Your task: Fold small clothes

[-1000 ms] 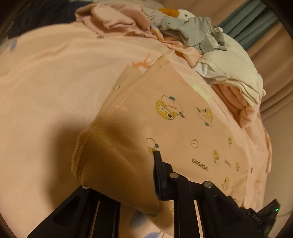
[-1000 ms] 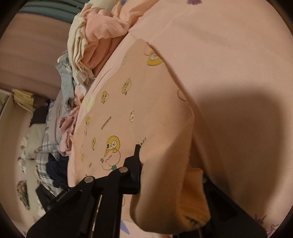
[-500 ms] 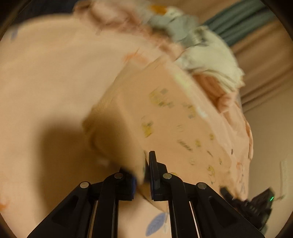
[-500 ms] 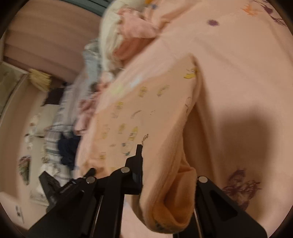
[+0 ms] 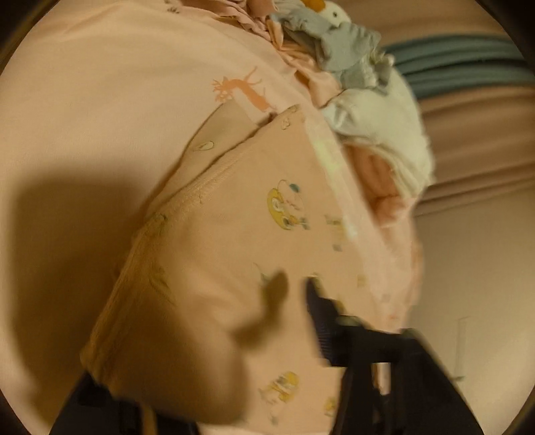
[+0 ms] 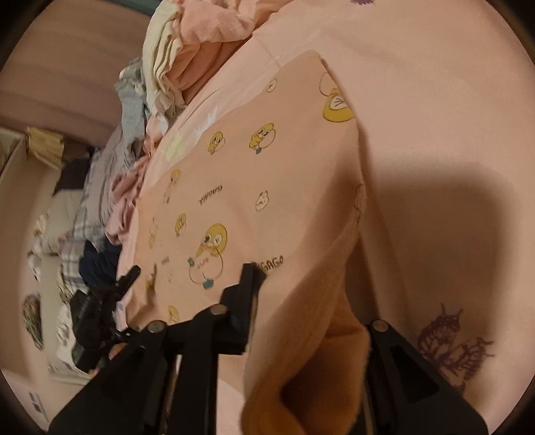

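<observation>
A small peach garment (image 5: 267,207) printed with yellow chicks lies folded on the pink bed sheet (image 5: 83,100). Its ribbed edge drapes over one finger of my left gripper (image 5: 214,321). The jaws are opening, and the other finger (image 5: 321,311) stands off the cloth and casts a shadow on it. In the right wrist view the same garment (image 6: 250,174) rises into my right gripper (image 6: 314,301). A thick orange-lined fold fills the gap and touches both fingers while those jaws are opening. The left gripper (image 6: 100,301) shows dark at the garment's far edge.
A heap of clothes sits past the garment: a white piece (image 5: 384,134), a grey one (image 5: 347,50) and pink ones (image 6: 207,30). More laundry and a dark item (image 6: 97,261) lie beyond the bed. Teal curtain folds (image 5: 468,63) hang behind.
The left fingers, nearly together half a second ago, now stand apart with the cloth's edge slumped over one. The right gripper's view has swung back over the garment; its fold still fills the gap.
</observation>
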The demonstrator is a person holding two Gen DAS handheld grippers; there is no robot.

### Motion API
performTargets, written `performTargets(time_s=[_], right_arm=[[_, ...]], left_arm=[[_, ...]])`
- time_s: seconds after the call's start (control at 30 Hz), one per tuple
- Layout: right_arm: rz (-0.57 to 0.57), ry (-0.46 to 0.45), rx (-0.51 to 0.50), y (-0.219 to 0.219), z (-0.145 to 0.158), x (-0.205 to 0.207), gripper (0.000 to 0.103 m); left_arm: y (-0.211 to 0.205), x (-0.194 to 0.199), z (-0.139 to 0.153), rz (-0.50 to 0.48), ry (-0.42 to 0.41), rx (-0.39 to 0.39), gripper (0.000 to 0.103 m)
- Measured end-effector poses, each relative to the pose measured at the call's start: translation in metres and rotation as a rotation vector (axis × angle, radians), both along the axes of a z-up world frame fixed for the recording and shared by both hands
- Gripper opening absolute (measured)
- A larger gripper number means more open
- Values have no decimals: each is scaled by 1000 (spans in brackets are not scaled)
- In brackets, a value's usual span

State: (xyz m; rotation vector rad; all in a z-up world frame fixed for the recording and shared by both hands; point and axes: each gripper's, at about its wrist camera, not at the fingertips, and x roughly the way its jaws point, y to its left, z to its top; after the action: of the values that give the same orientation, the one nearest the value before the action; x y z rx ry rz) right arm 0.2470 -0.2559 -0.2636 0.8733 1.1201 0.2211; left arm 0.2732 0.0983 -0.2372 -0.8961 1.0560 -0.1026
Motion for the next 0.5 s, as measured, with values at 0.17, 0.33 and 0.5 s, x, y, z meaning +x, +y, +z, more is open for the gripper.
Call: performTargets(time_s=[0.17, 0.33, 0.5], right_arm=[[-14, -39, -18, 2, -2, 4, 10], [-19, -87, 134, -24, 10, -6, 9], [0, -155, 161, -47, 35, -31, 9]], left_arm=[[-14, -9, 11, 77, -3, 166, 14], [-30, -46, 40, 57, -79, 279, 9], [-41, -79, 58, -1, -137, 234, 9]])
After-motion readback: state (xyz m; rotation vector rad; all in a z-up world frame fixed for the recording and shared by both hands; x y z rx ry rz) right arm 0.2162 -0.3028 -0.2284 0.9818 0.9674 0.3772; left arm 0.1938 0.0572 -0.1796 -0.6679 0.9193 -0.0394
